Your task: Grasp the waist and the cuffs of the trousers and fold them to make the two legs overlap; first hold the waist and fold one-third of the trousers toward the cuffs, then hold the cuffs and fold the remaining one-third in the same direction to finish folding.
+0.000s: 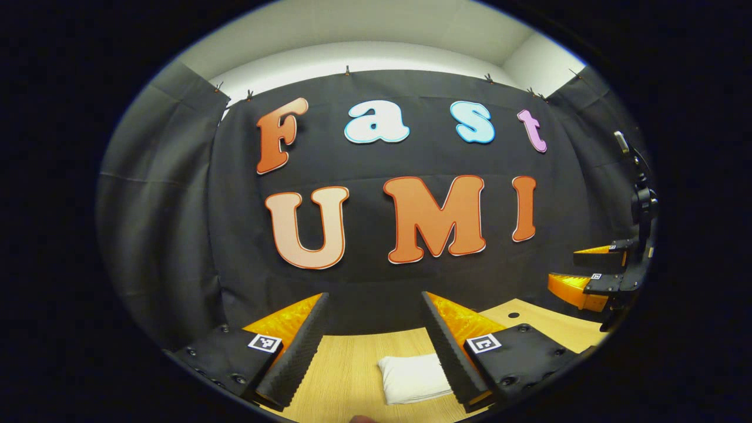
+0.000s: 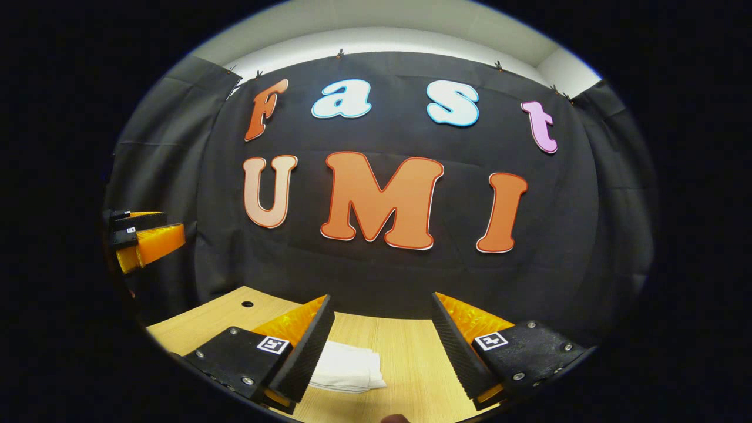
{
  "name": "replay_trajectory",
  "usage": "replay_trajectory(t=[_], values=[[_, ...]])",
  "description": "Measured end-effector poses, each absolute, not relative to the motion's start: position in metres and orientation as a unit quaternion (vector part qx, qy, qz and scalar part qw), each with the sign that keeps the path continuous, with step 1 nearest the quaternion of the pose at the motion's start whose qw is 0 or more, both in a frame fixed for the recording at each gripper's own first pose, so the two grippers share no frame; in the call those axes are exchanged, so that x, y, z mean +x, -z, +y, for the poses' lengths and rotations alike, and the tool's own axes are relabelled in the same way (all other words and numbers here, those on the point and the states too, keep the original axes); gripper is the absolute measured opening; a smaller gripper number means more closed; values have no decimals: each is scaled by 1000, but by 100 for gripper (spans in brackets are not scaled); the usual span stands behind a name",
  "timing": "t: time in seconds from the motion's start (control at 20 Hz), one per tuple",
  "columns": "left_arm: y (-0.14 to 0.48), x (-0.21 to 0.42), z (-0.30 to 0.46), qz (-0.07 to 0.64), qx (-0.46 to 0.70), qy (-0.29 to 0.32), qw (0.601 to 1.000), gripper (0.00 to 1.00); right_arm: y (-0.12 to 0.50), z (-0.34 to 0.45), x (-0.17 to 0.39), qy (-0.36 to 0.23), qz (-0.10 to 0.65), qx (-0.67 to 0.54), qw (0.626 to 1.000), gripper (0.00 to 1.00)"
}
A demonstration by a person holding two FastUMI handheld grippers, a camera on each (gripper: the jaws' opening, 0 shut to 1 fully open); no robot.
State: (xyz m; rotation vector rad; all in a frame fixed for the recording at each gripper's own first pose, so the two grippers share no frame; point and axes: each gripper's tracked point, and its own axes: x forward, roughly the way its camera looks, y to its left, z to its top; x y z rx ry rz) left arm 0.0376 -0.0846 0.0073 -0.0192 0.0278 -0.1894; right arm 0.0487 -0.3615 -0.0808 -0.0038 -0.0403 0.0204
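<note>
Left gripper view: left gripper spread wide, empty, above the table; folded white trousers lie below, partly behind one finger. Right gripper likewise gapes empty, its finger hiding the trousers' edge.

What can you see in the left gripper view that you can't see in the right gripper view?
Left gripper view: the right gripper is far off at the right edge, fingers apart.
Right gripper view: the left gripper is at the left edge, also open.
Both: the folded white trousers lying on the light wooden table, a small round hole in the tabletop, and the black cloth wall behind.
</note>
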Motion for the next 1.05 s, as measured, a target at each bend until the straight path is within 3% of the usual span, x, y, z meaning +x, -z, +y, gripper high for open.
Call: replay_trajectory(t=[0.1, 0.15, 1.05], values=[[-5, 37, -93, 7, -9, 99, 995, 100, 81, -361, 47, -10, -23, -4, 1000, 99], [-3, 35, -102, 9, -17, 107, 994, 96, 82, -360, 46, -11, -23, -5, 1000, 99], [-8, 14, -91, -26, -17, 67, 997, 100, 81, -342, 33, -40, -47, -8, 998, 98]])
